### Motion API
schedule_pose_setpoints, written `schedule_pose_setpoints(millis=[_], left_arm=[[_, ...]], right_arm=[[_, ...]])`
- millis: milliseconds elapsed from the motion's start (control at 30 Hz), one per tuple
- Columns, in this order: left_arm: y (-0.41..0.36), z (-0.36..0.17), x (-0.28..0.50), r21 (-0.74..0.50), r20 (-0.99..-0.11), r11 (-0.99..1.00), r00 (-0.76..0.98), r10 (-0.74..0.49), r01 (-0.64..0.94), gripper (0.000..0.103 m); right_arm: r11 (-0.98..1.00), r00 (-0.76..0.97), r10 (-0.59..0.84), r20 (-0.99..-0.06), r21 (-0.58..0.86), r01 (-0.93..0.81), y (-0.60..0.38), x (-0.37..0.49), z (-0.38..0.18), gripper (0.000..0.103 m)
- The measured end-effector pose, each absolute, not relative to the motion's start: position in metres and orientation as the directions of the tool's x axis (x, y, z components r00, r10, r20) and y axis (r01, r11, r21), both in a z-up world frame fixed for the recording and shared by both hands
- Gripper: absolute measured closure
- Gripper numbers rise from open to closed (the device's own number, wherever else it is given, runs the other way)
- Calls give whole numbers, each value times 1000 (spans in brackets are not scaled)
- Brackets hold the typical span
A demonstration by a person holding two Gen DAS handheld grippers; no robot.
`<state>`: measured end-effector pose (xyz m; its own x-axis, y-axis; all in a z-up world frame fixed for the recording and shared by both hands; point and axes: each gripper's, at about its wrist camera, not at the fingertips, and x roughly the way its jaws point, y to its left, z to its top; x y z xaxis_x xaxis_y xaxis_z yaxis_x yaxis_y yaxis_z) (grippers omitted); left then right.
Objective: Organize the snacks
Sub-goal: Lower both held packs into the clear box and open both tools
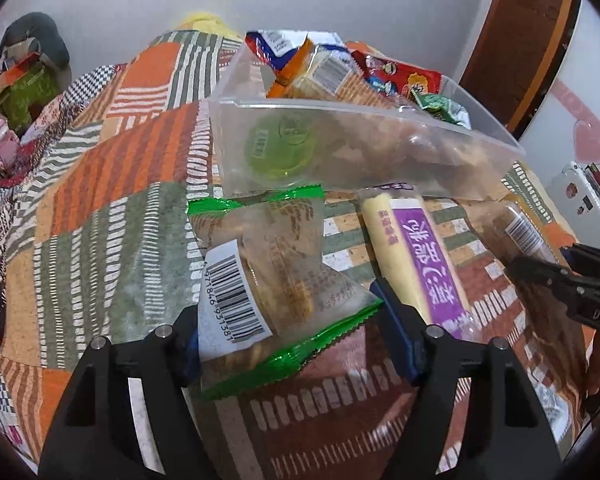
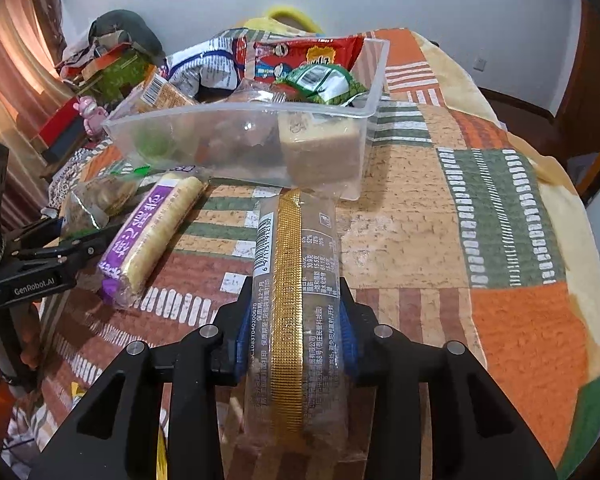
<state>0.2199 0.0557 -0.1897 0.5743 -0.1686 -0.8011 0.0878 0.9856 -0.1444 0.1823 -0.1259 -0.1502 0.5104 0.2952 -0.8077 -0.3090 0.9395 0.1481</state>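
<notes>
Evidently we pinch two light, crinkly wrappers at mid-body: left gripper (image 1: 288, 344) the green-edged cracker pack (image 1: 268, 272), right gripper (image 2: 296, 332) the gold-striped cake bar (image 2: 292, 280), clear bin (image 2: 236, 148) at twelve o'clock.

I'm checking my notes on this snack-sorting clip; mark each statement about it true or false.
1. The right gripper is shut on the gold-striped packet. True.
2. The clear bin is empty. False: it already holds several snacks.
3. The purple-labelled roll lies inside the bin. False: it lies on the patchwork cloth in front of it.
4. The green-edged biscuit packet sits between the left gripper's fingers. True.
</notes>
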Motion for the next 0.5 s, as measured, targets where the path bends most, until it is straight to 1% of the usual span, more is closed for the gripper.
schedule_pose_setpoints(millis=[267,500], left_arm=[[58,-154,194,-130,-750,987,642,-158,91,31],[55,-115,196,-138,-689,984,703,-176,111,31]], right_arm=[[935,552,329,-766,183,-304,-137,171,-128,70],[931,619,350,-703,190,-312,-136,176,-97,70]])
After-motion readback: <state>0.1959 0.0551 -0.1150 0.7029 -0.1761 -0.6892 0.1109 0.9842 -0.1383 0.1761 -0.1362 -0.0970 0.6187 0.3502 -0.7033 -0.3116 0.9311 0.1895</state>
